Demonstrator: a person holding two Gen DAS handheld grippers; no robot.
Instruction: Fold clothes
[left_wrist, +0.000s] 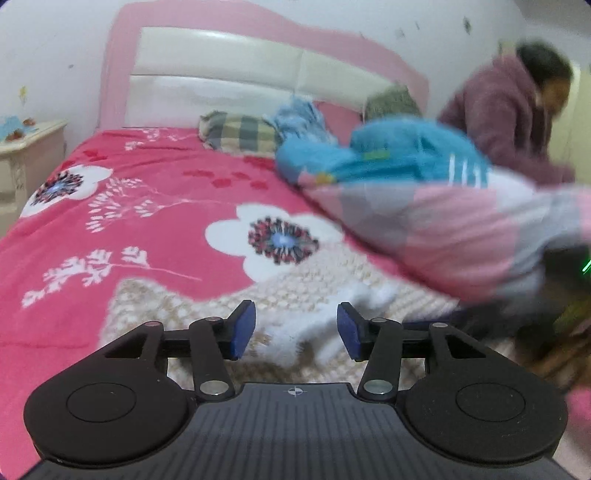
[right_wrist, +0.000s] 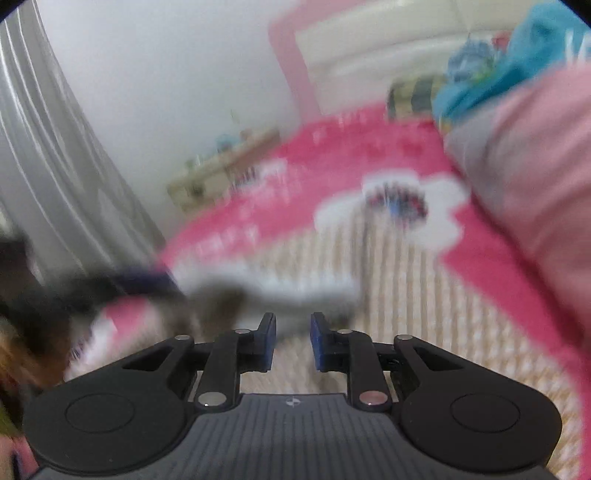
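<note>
- A cream, chunky-knit garment with a white fluffy trim (left_wrist: 280, 295) lies spread on a bright pink bedspread printed with white flowers (left_wrist: 155, 177), at the near edge of the bed, directly ahead of both grippers.
- The left gripper (left_wrist: 296, 328) hovers above the knit with its blue-padded jaws standing apart; the white trim shows in the gap between them, and no pad presses on fabric.
- The right gripper (right_wrist: 293, 341) points over the same knit (right_wrist: 388, 288), its jaws drawn close with only a narrow gap; nothing can be seen pinched between them, though that view is heavily blurred.
- A dark smear at the left of the right wrist view cannot be identified.
- A rolled quilt in pink and grey patches (left_wrist: 461, 236) lies along the right edge of the bed, just beside the knit, with a turquoise fleece garment (left_wrist: 391, 155) heaped on its far end.
- A pillow in a green-and-grey check (left_wrist: 240, 134) and a pale blue crumpled cloth (left_wrist: 299, 118) sit at the head of the bed, against a white padded headboard in a pink frame (left_wrist: 221, 70).
- A cream bedside cabinet (left_wrist: 26, 162) stands off the bed's far left corner.
- A person in a mauve fleece jacket (left_wrist: 506, 110) leans over at the bed's far right side.
</note>
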